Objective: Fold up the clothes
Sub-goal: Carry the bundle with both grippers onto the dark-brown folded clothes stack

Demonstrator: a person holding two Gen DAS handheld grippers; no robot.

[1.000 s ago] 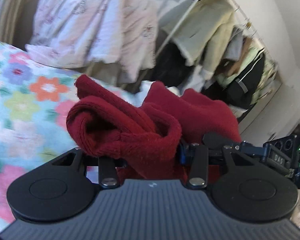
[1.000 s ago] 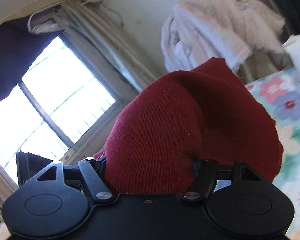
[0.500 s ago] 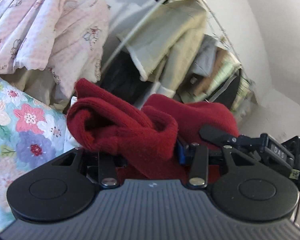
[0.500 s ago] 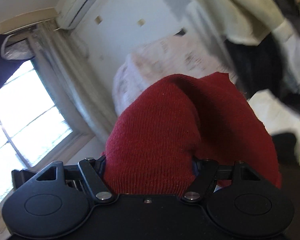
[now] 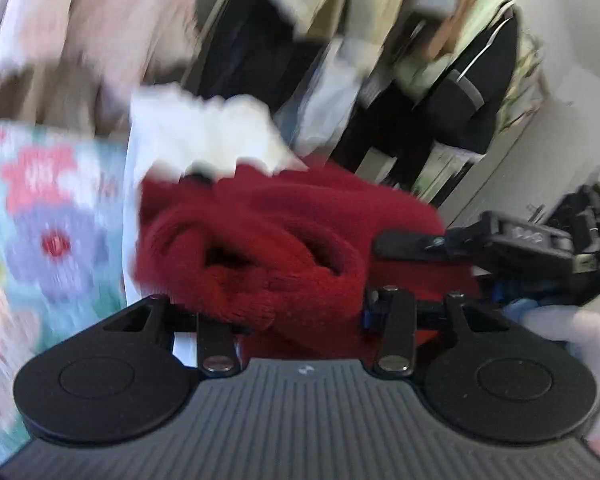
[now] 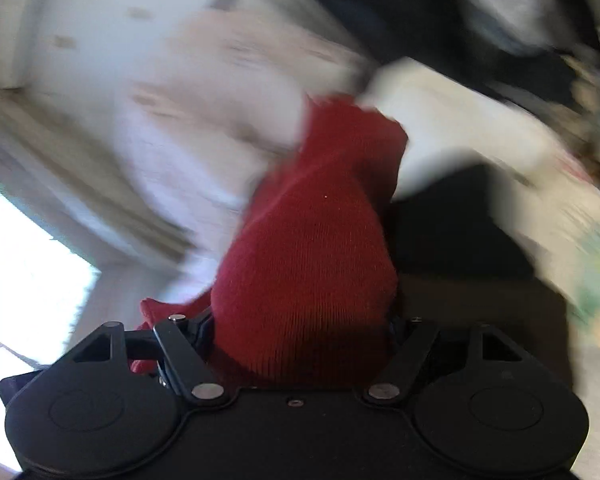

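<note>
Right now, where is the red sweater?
The red sweater is bunched in the left hand-held gripper, with the flowery blanket to its left. In the right wrist view it also fills the right hand-held gripper.

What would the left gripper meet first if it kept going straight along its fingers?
Probably nothing new at once: the left gripper is already shut on the red knit garment. Beyond that bunch lies a white cloth, then the hanging clothes; blur leaves depth uncertain.
</note>
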